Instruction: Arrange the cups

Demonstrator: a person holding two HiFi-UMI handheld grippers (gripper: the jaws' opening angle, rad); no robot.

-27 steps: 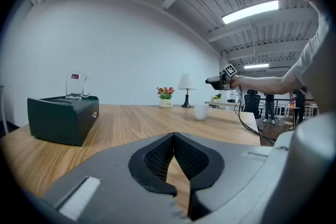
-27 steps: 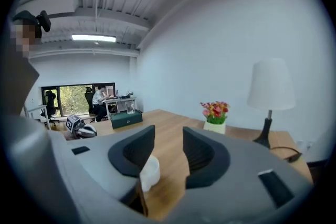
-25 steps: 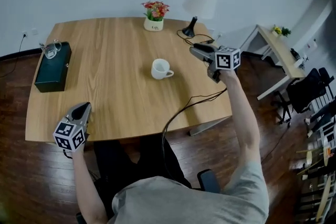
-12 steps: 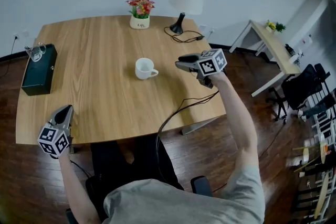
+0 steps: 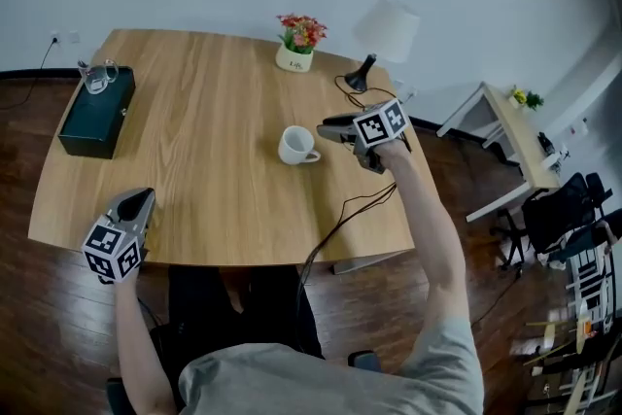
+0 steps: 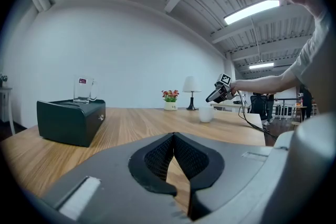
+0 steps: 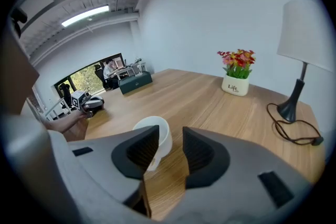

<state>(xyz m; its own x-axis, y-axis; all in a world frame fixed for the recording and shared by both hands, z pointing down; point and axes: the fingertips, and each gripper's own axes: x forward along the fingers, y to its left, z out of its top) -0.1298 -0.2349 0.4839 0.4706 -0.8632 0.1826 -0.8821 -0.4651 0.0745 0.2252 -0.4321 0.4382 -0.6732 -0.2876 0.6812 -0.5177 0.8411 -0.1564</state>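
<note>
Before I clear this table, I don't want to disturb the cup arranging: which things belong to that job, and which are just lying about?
Job: white cup; glass mug.
Lying about: dark box under the mug; flower pot; lamp.
</note>
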